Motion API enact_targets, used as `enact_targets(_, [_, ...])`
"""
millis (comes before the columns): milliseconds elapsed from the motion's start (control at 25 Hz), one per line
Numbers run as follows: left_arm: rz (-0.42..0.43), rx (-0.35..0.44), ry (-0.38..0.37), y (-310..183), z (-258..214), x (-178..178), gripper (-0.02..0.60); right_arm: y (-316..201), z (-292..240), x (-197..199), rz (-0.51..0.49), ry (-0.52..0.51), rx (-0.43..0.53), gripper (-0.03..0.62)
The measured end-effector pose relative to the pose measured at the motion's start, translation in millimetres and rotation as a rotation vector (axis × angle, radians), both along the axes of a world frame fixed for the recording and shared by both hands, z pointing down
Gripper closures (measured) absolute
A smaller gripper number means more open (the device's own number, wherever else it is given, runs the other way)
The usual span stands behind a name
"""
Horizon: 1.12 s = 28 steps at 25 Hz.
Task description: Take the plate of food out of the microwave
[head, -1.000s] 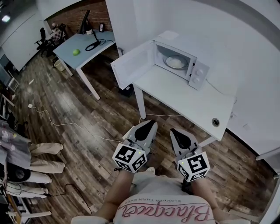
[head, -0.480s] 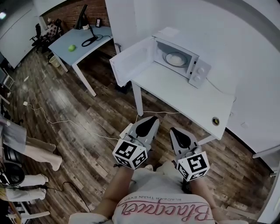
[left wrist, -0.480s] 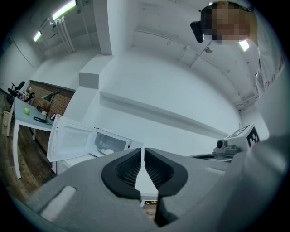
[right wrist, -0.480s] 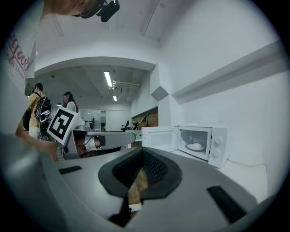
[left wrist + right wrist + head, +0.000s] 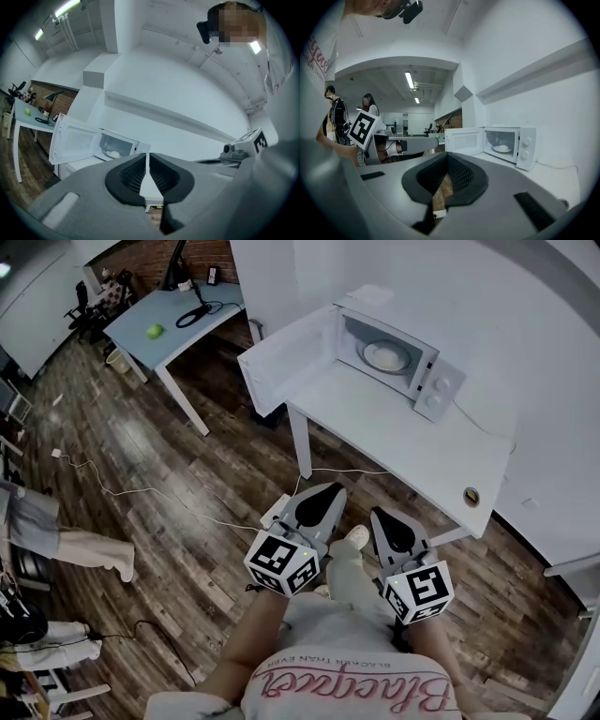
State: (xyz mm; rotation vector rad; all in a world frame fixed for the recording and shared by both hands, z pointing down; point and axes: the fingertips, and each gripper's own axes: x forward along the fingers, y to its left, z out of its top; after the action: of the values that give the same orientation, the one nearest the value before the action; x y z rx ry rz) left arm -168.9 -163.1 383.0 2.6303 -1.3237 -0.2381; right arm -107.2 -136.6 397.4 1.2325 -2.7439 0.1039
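Left grey gripper (image 5: 325,494), right grey gripper (image 5: 382,518): jaws together, empty. Step closer to open white microwave (image 5: 439,390); spread jaws before white food plate (image 5: 384,355).

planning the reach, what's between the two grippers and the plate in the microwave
In the head view: a strip of wood floor crossed by a white cable, then bare white tabletop up to the open microwave, where the plate sits.
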Motion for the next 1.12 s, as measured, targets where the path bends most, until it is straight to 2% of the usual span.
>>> enact_targets(480, [-0.002,0.009,-0.026,-41.8,-4.2,-9.8,0.552,-47.4,-2.2,-4.1,0.016,-0.019,-0.002,0.588])
enact_targets(1120, [0.008,0.007,-0.041,-129.7,0.7,7.1,0.552,-139.7,2.4,11.8,0.040,-0.040,-0.023,0.588])
